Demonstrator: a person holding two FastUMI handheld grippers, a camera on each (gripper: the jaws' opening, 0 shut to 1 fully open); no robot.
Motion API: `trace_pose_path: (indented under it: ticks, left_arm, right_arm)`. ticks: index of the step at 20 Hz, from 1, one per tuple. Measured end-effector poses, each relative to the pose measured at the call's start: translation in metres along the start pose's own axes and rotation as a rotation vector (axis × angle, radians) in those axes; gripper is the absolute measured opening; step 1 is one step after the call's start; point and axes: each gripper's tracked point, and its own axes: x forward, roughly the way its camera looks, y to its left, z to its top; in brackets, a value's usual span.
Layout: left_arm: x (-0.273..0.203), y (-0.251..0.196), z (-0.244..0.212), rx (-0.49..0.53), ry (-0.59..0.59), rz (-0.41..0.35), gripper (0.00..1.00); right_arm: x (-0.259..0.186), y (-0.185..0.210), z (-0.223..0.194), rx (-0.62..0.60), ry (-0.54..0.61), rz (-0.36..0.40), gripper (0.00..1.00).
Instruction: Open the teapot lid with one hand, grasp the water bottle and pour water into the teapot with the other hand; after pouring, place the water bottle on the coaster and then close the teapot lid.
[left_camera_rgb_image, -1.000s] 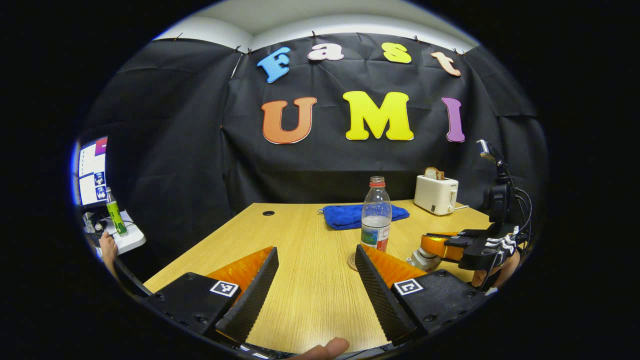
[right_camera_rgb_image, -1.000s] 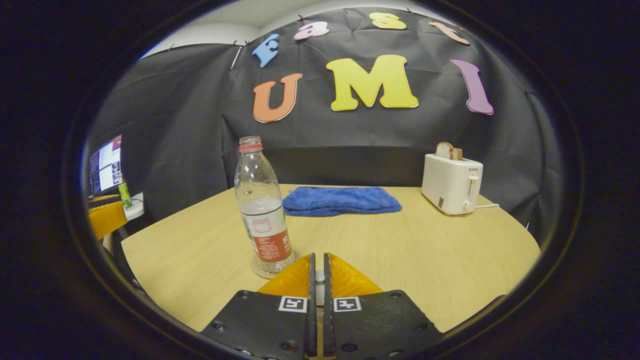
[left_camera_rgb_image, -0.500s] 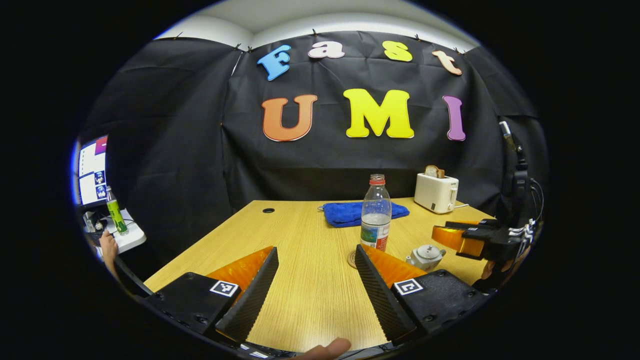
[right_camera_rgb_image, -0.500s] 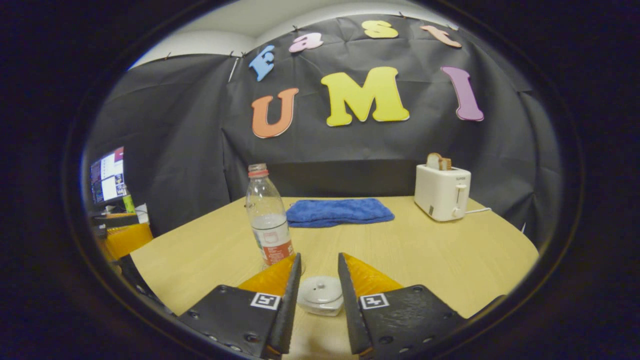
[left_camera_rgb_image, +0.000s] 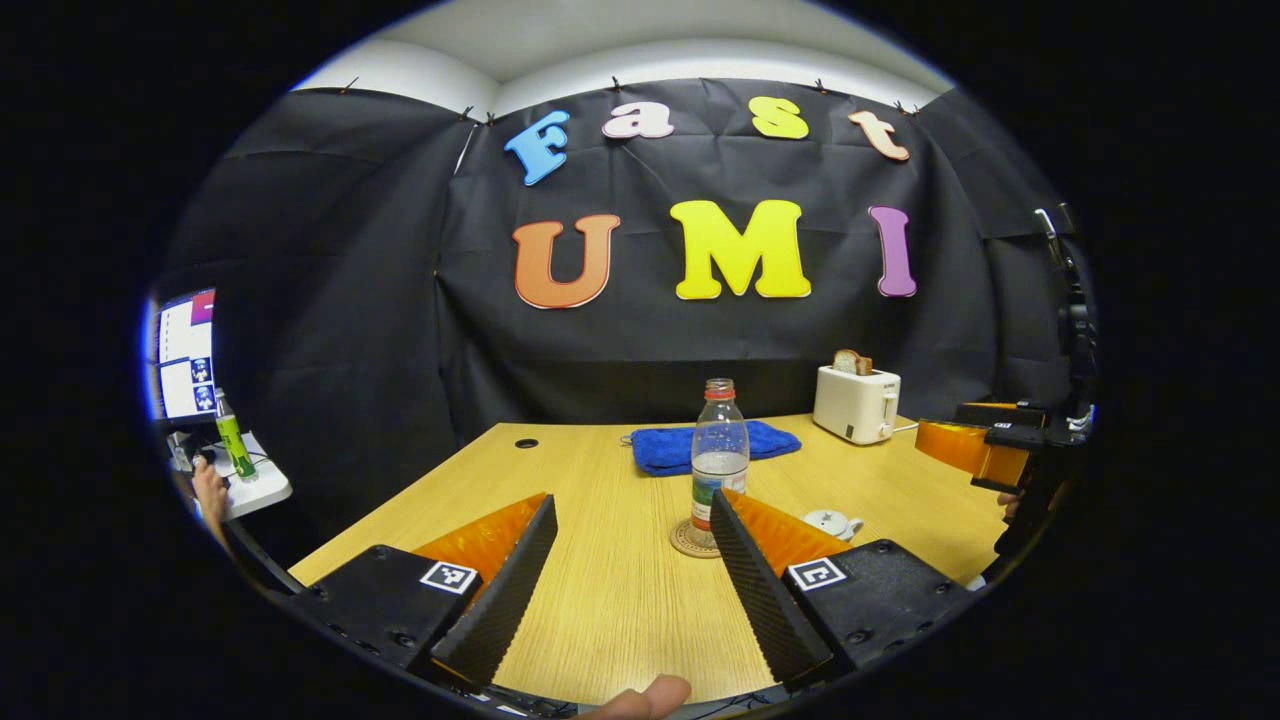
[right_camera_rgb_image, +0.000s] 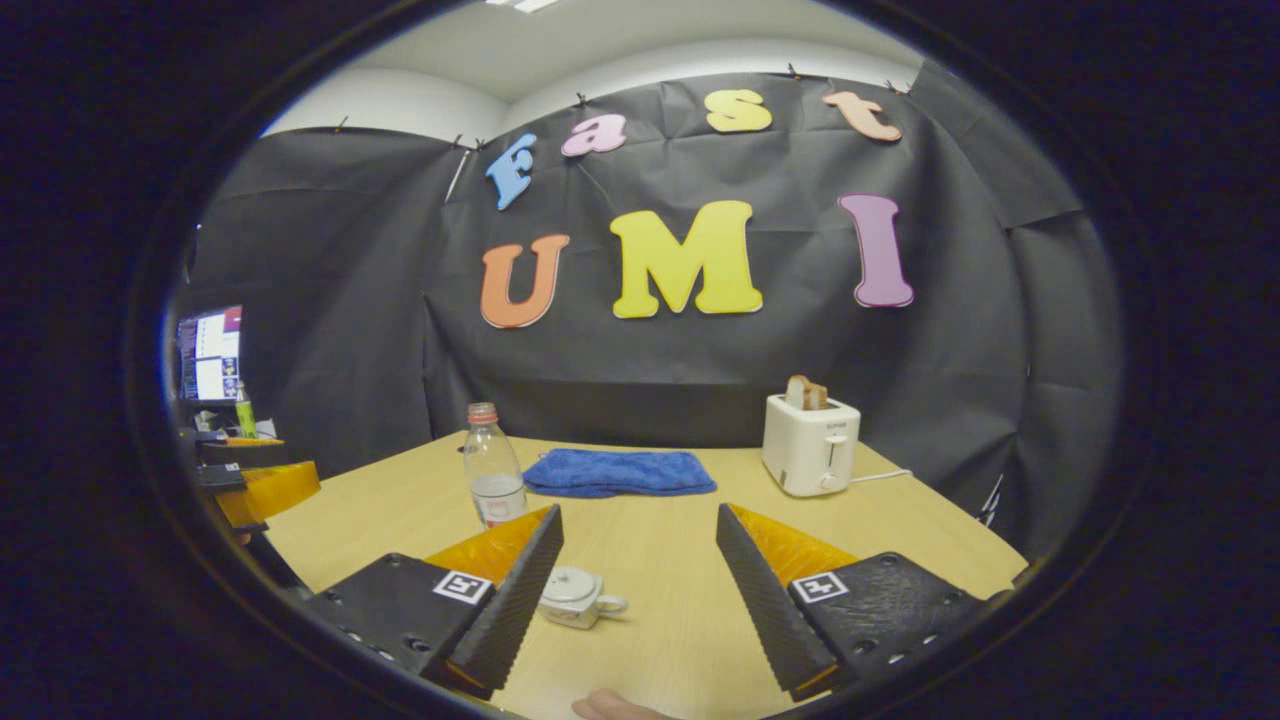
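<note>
Left gripper (left_camera_rgb_image: 630, 535): you've got it wide open, nothing in it, hanging over the light wooden surface (left_camera_rgb_image: 600, 600).
Right gripper (right_camera_rgb_image: 640, 560): yours is spread wide too, empty.
Bottle: clear plastic water bottle with the red neck ring (left_camera_rgb_image: 719, 455) stands upright on the round woven coaster (left_camera_rgb_image: 688, 541).
Teapot: small white ceramic teapot (right_camera_rgb_image: 573, 597) sits lid on, just beside your right gripper's left finger.

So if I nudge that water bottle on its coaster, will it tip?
Probably fairly easily. The water bottle is tall and narrow, standing on a small coaster. It looks under half full, so likely light. The clear plastic may flex and slip under a squeeze.
</note>
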Motion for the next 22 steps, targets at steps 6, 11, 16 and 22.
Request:
trace_pose_path:
  ticks: [6,11,16,22]
  left_arm:
    - [-0.002,-0.008,0.001,0.014,0.001,0.016,0.96]
    - [0.003,-0.008,-0.004,-0.012,0.013,0.031,0.97]
    - [0.01,-0.018,-0.015,0.03,0.02,0.011,0.97]
    - [0.011,-0.029,-0.02,0.061,0.034,0.0,0.97]
  right_arm:
    - [-0.023,-0.046,-0.009,-0.016,0.017,-0.069,0.96]
    - [-0.034,-0.072,-0.016,0.005,0.01,-0.097,0.96]
    - [-0.041,-0.093,-0.016,0.04,-0.015,-0.107,0.96]
    - [-0.045,-0.101,-0.016,0.043,-0.012,-0.116,0.95]
